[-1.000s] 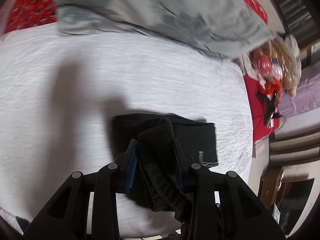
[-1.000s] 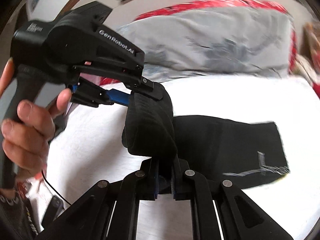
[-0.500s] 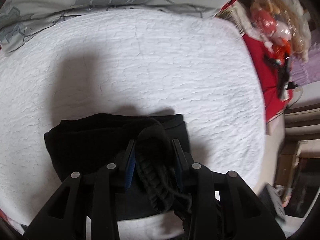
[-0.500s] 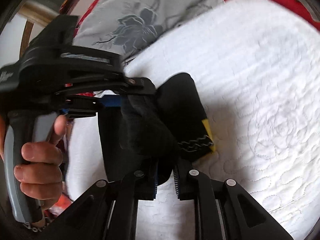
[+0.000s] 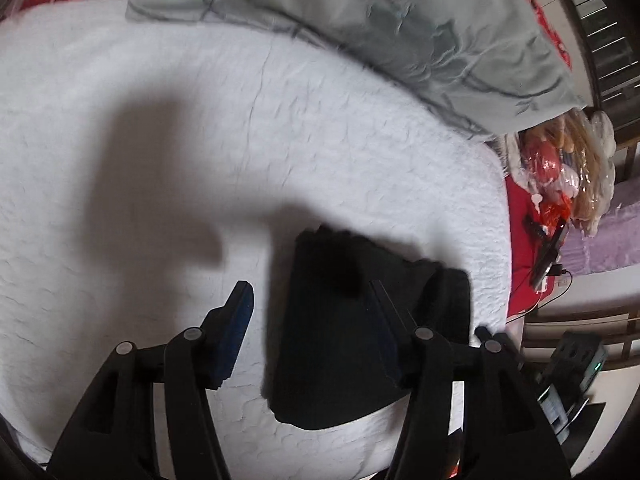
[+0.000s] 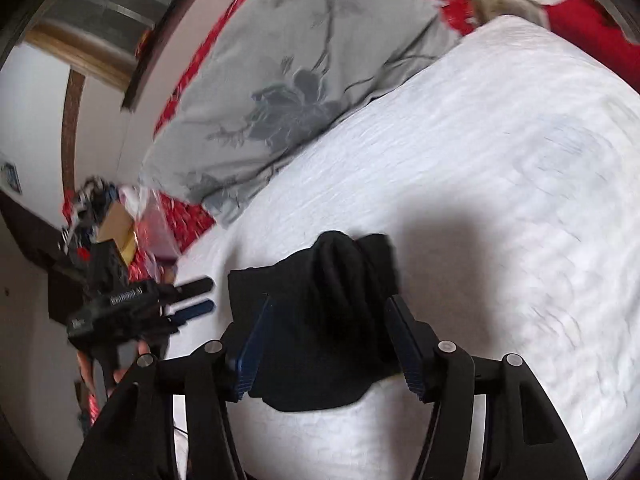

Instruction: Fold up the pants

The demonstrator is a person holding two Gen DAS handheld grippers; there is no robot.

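The black pants (image 5: 340, 340) lie folded in a small bundle on the white bedspread (image 5: 200, 120), at 6 o'clock from the grey pillow (image 5: 400, 20). The left gripper (image 5: 308, 296) and right gripper (image 6: 328, 312) both gape wide, gripping nothing.

Left wrist camera looked down along its own fingers, close over the white bedspread (image 5: 320, 128), facing the grey pillow (image 5: 400, 32). Right wrist camera sat equally close, angled leftward. Both shared the folded black pants (image 5: 336, 344), bedspread and pillow.
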